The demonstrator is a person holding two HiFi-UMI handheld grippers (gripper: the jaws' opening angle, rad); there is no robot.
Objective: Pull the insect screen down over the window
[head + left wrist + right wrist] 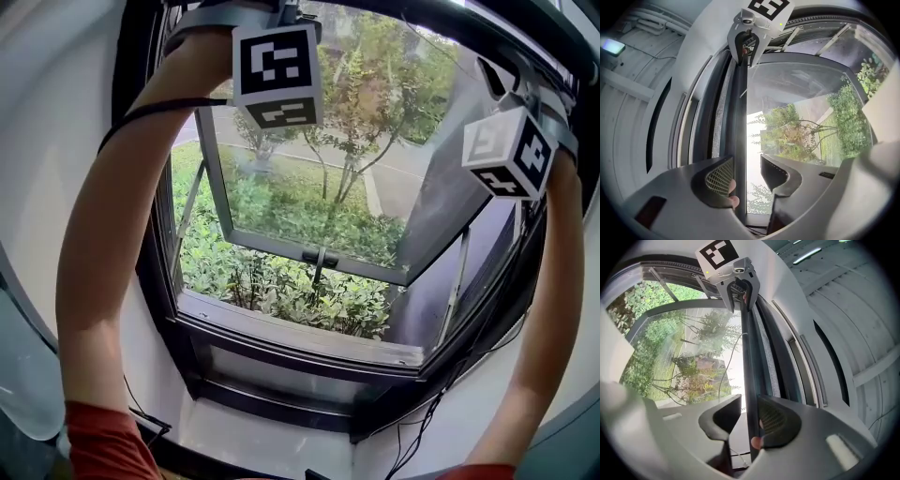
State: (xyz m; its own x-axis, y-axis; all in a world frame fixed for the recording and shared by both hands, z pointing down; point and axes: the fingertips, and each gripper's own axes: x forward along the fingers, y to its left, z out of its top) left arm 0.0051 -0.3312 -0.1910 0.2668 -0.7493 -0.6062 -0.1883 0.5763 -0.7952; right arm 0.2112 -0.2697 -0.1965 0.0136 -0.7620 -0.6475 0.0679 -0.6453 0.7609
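Observation:
The insect screen's dark pull bar (450, 21) runs across the top of the window, overhead. Both arms reach up to it; the left marker cube (277, 73) and the right marker cube (511, 150) show below it, and the jaws themselves are hidden there. In the left gripper view the bar (736, 117) passes between the jaws of my left gripper (745, 180). It lies against the left pad (717, 179), with daylight between it and the other jaw. In the right gripper view my right gripper (749, 420) is closed on the bar (750, 357), which touches both jaws.
The glass sash (309, 248) is swung outward over shrubs, with its handle (319, 255) at the lower rail. Below is the dark sill (300, 342). Cables (422, 422) hang at the lower right. White wall flanks the frame on both sides.

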